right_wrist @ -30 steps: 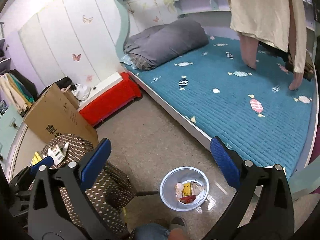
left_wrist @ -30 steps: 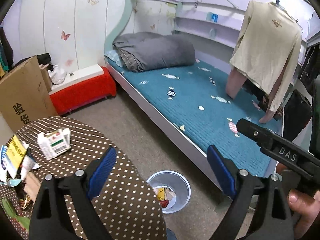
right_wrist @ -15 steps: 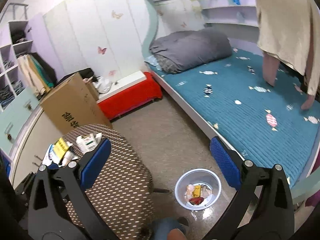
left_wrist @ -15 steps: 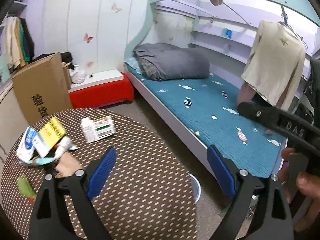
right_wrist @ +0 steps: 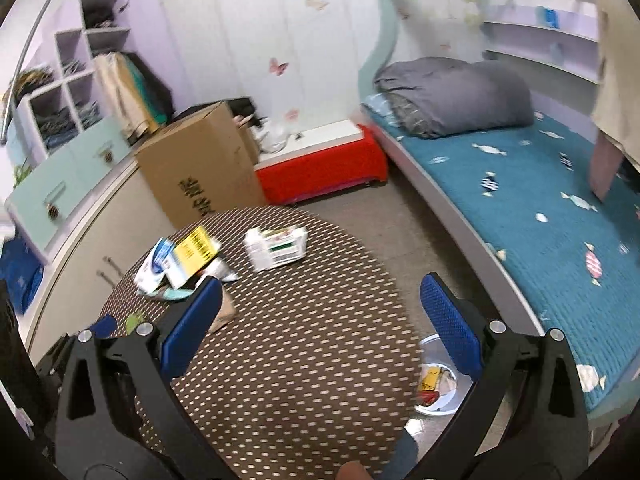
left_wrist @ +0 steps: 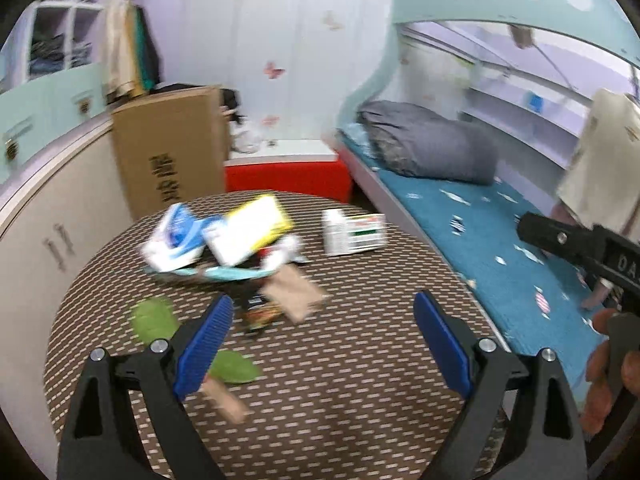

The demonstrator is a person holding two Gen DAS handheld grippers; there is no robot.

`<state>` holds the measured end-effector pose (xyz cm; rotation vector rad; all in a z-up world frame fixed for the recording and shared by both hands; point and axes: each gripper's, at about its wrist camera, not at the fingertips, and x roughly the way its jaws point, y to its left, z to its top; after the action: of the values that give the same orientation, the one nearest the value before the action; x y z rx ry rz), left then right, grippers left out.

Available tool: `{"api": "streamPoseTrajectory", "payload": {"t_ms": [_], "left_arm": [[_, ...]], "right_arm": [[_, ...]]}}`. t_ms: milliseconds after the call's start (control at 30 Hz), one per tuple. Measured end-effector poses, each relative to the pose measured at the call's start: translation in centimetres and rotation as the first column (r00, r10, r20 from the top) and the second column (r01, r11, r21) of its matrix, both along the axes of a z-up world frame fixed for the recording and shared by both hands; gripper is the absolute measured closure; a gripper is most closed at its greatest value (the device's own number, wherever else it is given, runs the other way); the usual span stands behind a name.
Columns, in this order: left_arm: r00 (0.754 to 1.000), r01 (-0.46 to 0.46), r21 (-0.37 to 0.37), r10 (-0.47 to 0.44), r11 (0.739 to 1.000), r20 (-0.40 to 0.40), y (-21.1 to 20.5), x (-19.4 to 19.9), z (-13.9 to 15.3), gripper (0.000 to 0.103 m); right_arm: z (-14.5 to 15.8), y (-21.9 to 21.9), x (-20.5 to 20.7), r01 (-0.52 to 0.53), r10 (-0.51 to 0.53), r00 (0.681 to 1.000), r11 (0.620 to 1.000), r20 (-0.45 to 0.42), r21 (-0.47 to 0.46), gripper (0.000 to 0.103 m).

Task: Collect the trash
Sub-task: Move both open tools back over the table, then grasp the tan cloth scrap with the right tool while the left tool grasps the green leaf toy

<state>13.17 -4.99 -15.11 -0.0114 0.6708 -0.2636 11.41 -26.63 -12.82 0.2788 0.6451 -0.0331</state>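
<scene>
Trash [left_wrist: 224, 240] sits in a loose heap on the far left part of the round tabletop [left_wrist: 360, 392], which wears a brown cloth with pale dashes. In that heap: a blue and white packet [left_wrist: 174, 238], a yellow and white box [left_wrist: 250, 230] leaning over it, and crumpled wrappers beneath, all blurred. A white carton with green print [left_wrist: 352, 231] stands apart to the right of the pile. Nearer in, a tan paper scrap [left_wrist: 294, 294] and two green leaf-like bits [left_wrist: 154, 318] lie on the cloth.

The left gripper [left_wrist: 320, 340] hovers above the tabletop, jaws spread wide, nothing between the blue pads. The right gripper [right_wrist: 318, 322] is just the same, jaws wide apart and empty, over the tabletop's near side; from the left wrist view its black body shows at the right edge, with a hand [left_wrist: 612, 376] wrapped around the handle.

Down on the grey floor, between tabletop and bed, a pale bin [right_wrist: 438, 386] already carries some yellow and red scraps. Around the room: a bed with a teal quilt [right_wrist: 532, 216] and a rolled grey duvet [right_wrist: 452, 96], a red bench [right_wrist: 320, 168], a tall cardboard box [right_wrist: 200, 164] against the cabinets, and butterfly stickers on the white wall.
</scene>
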Motion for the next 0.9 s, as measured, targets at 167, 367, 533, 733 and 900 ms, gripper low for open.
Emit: {"api": "streamPoseTrajectory", "payload": {"t_ms": [167,367,533,733,900], "left_arm": [[0.991,-0.131,0.023,0.131,0.991,-0.011,4.3,0.6,-1.4,0.013],[0.962,-0.251,0.034,0.253,0.967,-0.105,8.5,2.4,-4.8,0.013],[0.946,-0.269,0.064,0.277,0.961,-0.172,9.6,4.8,-7.3,0.013],[0.935,-0.268,0.069,0.277,0.961,-0.22,9.9,6.4,-9.0,0.021],[0.945,-0.218,0.066,0.228,0.974,-0.236,9.7,6.9,-9.4,0.049]], "right_arm": [[-1.5,3.5,1.6,-0.085,0.084,0.996,0.996,-0.038,-0.014,0.006],[-3.9,7.0,4.3,-0.169,0.164,0.981,0.985,-0.099,-0.038,0.006],[-6.7,8.7,7.6,-0.214,0.204,0.966,0.976,-0.157,-0.049,0.006],[-9.0,11.3,11.1,-0.289,0.271,0.94,0.956,-0.208,-0.059,0.018],[-10.5,12.8,12.8,-0.328,0.303,0.921,0.942,-0.247,-0.068,0.026]]}}
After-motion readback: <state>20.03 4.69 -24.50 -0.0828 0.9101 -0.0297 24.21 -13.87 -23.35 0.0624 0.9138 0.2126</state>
